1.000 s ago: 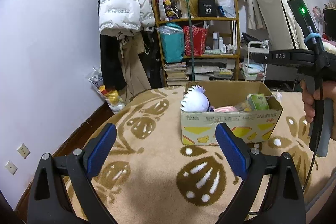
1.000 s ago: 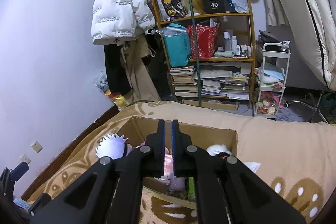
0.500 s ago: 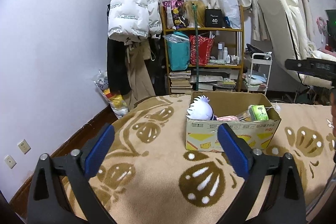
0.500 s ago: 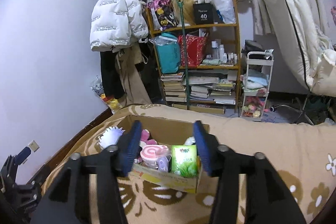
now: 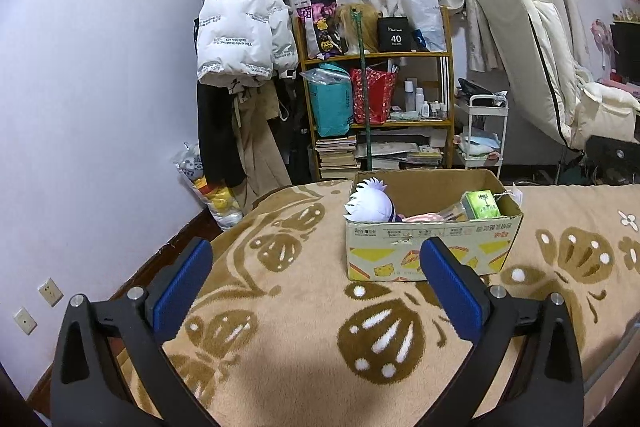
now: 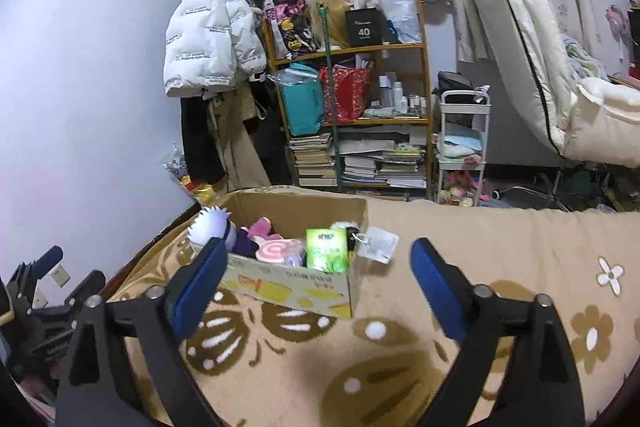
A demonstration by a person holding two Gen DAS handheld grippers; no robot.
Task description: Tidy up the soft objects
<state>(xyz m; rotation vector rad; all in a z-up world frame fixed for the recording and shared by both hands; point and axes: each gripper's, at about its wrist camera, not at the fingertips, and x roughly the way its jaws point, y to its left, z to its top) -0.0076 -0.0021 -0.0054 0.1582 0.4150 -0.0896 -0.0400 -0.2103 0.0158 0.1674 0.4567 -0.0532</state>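
Observation:
A cardboard box sits on the tan patterned blanket. Inside lie a white spiky-haired plush, a pink swirl toy, a pink plush and a green packet. A white tag hangs over the box's right side. My left gripper is short of the box, its jaws opening wide with nothing between them. My right gripper is also pulled back from the box, jaws opening, nothing between the blue pads.
A wooden shelf of books and bags stands past the bed's far edge, next to a white puffer jacket hung on the wall. A white cart and a leaning mattress stand right. The left gripper's body shows at the right view's lower left.
The right gripper went from shut over the box to wide open and drew back from it. The left gripper opened a little wider; the right gripper and hand left its view.

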